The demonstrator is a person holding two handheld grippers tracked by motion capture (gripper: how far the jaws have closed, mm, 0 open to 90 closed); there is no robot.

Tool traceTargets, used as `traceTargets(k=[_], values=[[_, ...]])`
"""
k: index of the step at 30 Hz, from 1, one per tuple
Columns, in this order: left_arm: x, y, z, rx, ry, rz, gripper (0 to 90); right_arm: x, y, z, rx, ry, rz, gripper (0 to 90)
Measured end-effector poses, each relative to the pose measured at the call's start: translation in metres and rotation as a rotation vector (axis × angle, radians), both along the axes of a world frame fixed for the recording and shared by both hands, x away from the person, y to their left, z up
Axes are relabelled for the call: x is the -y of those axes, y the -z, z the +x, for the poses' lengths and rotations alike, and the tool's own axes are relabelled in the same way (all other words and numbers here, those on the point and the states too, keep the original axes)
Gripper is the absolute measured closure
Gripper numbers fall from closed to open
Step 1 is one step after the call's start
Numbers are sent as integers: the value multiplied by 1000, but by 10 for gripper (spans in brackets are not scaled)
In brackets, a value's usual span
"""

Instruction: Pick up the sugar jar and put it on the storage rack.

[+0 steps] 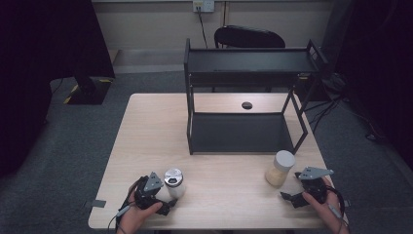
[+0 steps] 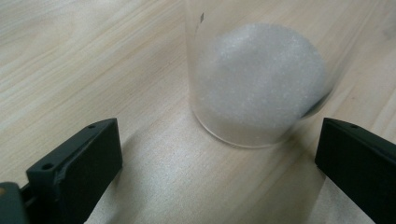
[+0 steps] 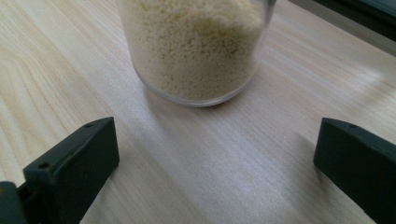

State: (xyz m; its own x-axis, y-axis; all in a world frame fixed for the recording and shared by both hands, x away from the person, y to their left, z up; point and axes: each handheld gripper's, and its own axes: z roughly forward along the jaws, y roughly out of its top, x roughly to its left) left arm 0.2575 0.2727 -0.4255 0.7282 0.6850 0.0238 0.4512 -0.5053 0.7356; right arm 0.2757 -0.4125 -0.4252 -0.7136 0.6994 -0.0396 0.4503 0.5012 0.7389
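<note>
At the left of the high view, the left hand-held gripper (image 1: 168, 201) rests low on the near edge of the light wooden table (image 1: 146, 141), gripped by the person's left hand (image 1: 139, 214), with its grey three-cornered plate on top. Its jaws are spread wide and grip nothing. Just ahead of them stands a clear jar with a silver lid (image 1: 174, 182), upright on the table; in the left gripper view that jar (image 2: 254, 79) holds a fine white powder heaped against the glass, and its base sits just beyond the two black jaw tips, apart from both. Toward the middle and back of the table stands a black two-tier metal shelf rack (image 1: 243, 97), its lower tray resting on the table and its upper tray raised on thin posts. Behind it, a small round hole in the tabletop shows. To the right, near the rack's front corner, a clear jar with a white lid (image 1: 280, 168) stands upright; the right gripper view shows this jar (image 3: 196, 46) packed with pale yellow grains, just past the jaw tips and untouched by them. At the far right, the right hand-held gripper (image 1: 287, 197) lies in the person's right hand (image 1: 324, 204), jaws likewise spread wide and empty, pointing toward that jar.
</note>
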Motion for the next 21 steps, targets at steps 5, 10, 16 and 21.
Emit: traceTargets(k=[5,10,16,21], values=[[-5,2,-2,-14,-24,-45,17,0,0,0,0,0,0,0],[-7,1,0,-30,-17,-69,15,0,0,0,0,0,0,0],[-9,-5,2,-22,-6,-96,16,0,0,0,0,0,0,0],[-10,-7,5,-19,-1,-119,15,0,0,0,0,0,0,0]])
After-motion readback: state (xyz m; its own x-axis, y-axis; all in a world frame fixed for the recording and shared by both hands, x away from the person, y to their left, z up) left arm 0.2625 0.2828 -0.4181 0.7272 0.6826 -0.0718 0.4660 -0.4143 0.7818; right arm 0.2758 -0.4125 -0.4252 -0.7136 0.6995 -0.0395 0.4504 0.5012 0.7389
